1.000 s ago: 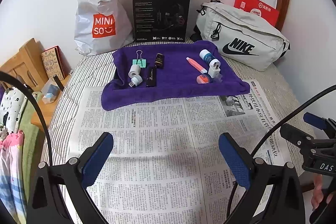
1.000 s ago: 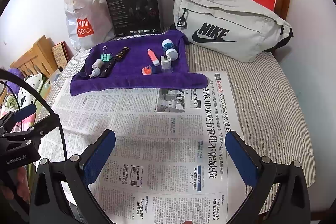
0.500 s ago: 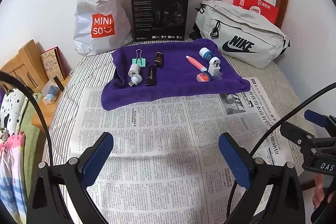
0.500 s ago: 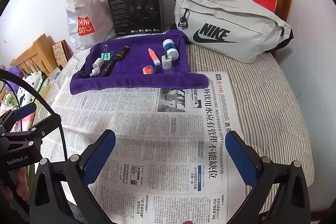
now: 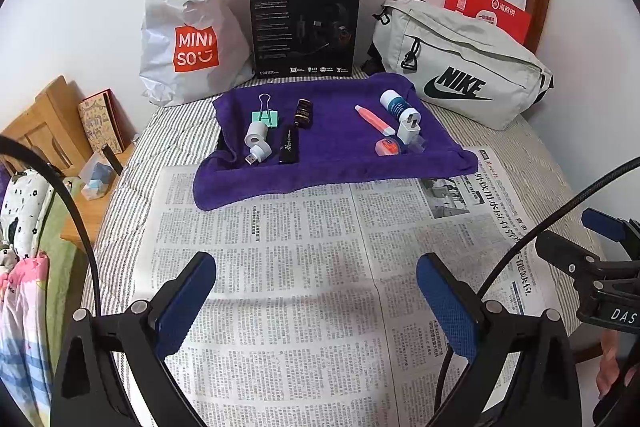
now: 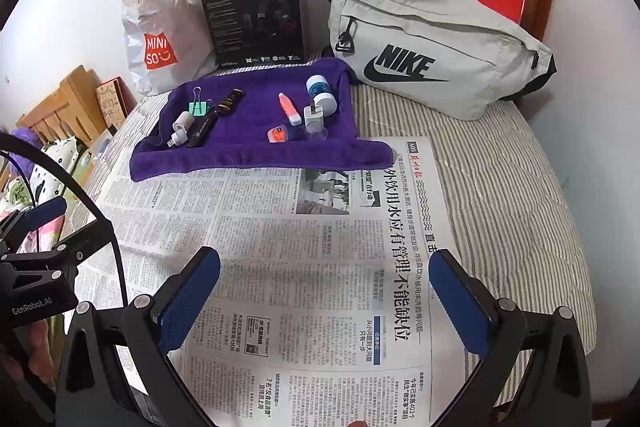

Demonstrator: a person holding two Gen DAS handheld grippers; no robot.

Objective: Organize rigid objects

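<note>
both units released and empty — left gripper (image 5: pixel 316 291) and right gripper (image 6: pixel 324 287) hover over the spread newspaper (image 5: pixel 320 267). the small rigid items lie clustered on the rumpled purple towel (image 5: pixel 332 155). risk — soft cloth lets the white charger plug (image 5: pixel 409 131) tip, and pads may nudge neighbouring items.

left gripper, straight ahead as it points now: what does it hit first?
Probably the newspaper: the open left gripper tilts down over bare print. On a flatter line it would reach the purple towel edge next; depth is unclear.
</note>
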